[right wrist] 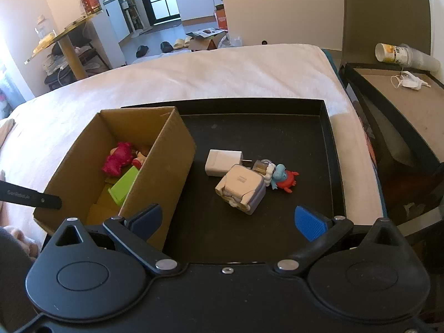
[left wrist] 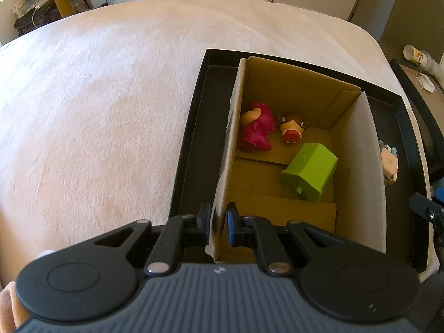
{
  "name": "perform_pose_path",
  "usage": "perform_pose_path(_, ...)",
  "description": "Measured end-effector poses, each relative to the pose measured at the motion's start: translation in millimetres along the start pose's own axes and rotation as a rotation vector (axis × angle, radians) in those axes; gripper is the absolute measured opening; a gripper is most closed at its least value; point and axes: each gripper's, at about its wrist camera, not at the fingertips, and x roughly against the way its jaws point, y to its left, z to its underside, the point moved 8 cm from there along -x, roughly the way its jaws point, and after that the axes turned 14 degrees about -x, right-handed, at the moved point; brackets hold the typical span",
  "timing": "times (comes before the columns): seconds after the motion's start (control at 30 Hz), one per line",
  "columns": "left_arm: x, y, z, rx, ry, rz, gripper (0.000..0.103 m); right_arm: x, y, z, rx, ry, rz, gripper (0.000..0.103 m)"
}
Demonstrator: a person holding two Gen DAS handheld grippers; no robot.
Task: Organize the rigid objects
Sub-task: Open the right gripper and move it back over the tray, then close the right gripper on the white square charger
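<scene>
An open cardboard box (left wrist: pixel 288 86) (right wrist: pixel 169 166) stands in a black tray (left wrist: pixel 191 138) (right wrist: pixel 330 149) on the bed. Inside lie a magenta figure (left wrist: pixel 256 130) (right wrist: pixel 118 161), a small orange figure (left wrist: pixel 291 129) and a green block (left wrist: pixel 310 172) (right wrist: pixel 125 184). My left gripper (left wrist: pixel 219 222) is shut on the box's left wall. My right gripper (right wrist: pixel 227 220) is open and empty above the tray, near a white charger (right wrist: pixel 223 162), a pale toy suitcase (right wrist: pixel 241 187) and a red and blue figure (right wrist: pixel 284 179).
The tray rests on a pink blanket (left wrist: pixel 97 111) covering the bed. A dark side table (right wrist: pixel 399 94) with a cup (right wrist: pixel 394 52) and a mask stands to the right. Shoes and a carton lie on the floor beyond the bed.
</scene>
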Motion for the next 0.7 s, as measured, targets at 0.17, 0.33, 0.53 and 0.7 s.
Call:
perform_pose_path(0.17,-1.7,0.0,-0.5,0.001,0.005,-0.001,0.011,-12.4,-3.5,-3.4,-0.049,0.025,-0.016,0.094)
perform_pose_path(0.33,-3.4,0.3,-0.6,0.0,0.008,0.003,0.011,-23.2,-1.2,-10.9,-0.047,0.019,0.008,0.09)
perform_pose_path(0.53,-4.8,1.4,-0.5,0.001,0.007,0.012,0.011,-42.0,0.7,-20.0,-0.044,0.027,0.04,0.086)
perform_pose_path(0.7,-5.3,2.5,-0.7,0.002,0.008,0.015,0.011,-58.0,1.8,-25.8,-0.035,0.032,0.07,0.086)
